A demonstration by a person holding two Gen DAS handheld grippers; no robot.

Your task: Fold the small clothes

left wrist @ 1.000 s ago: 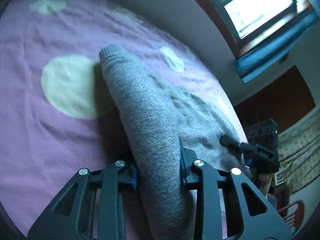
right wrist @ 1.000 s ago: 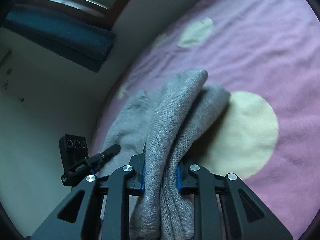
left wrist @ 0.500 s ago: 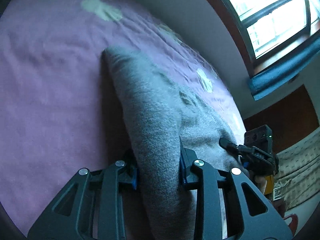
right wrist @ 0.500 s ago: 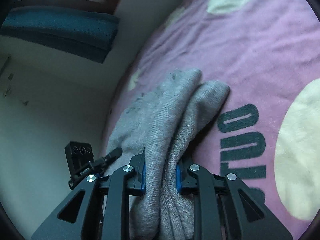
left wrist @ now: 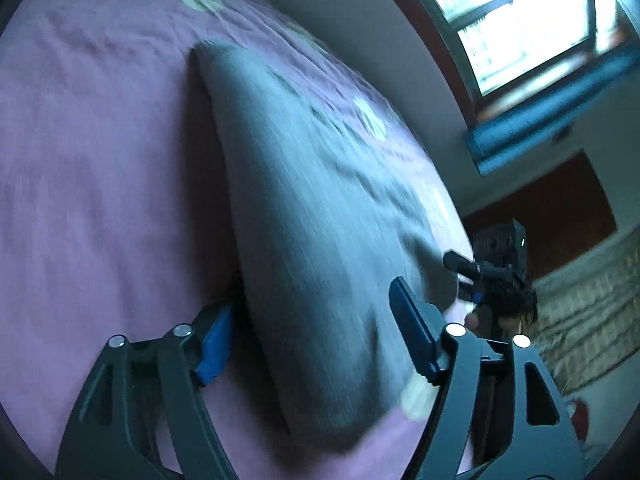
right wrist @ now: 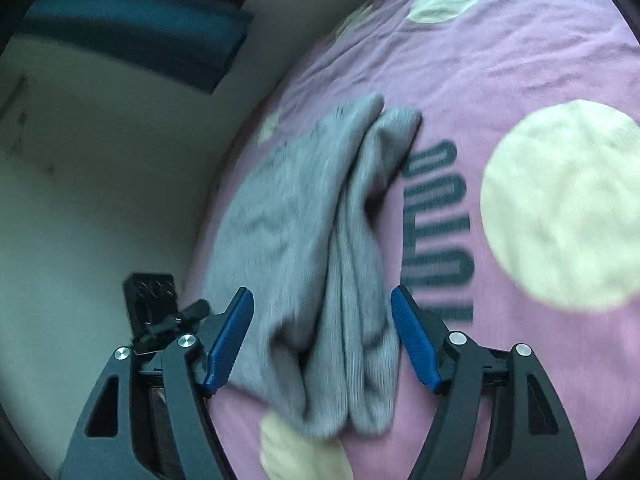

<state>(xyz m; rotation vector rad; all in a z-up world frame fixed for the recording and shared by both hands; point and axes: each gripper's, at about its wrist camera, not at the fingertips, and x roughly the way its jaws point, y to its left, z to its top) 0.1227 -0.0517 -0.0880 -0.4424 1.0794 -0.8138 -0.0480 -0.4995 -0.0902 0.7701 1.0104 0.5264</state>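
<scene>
A small grey knit garment (left wrist: 320, 216) lies folded lengthwise on the purple bedspread (left wrist: 100, 160). My left gripper (left wrist: 316, 340) is open, its blue pads on either side of the garment's near end. In the right wrist view the same garment (right wrist: 320, 240) lies in bunched folds, and my right gripper (right wrist: 324, 340) is open around its near end. Each gripper shows in the other's view: the right one (left wrist: 476, 276) at the garment's far side, the left one (right wrist: 168, 316) at the bed's edge. The frames are motion-blurred.
The purple bedspread (right wrist: 520, 60) has cream dots (right wrist: 560, 208) and dark lettering (right wrist: 436, 232). A pale wall (right wrist: 100, 160) runs along the bed's side. A window with a blue sill (left wrist: 540, 40) is beyond the bed. A patterned sheet (left wrist: 592, 308) lies at right.
Both grippers have opened and let go of the grey garment, which now lies on the bedspread. Both have drawn back slightly along it.
</scene>
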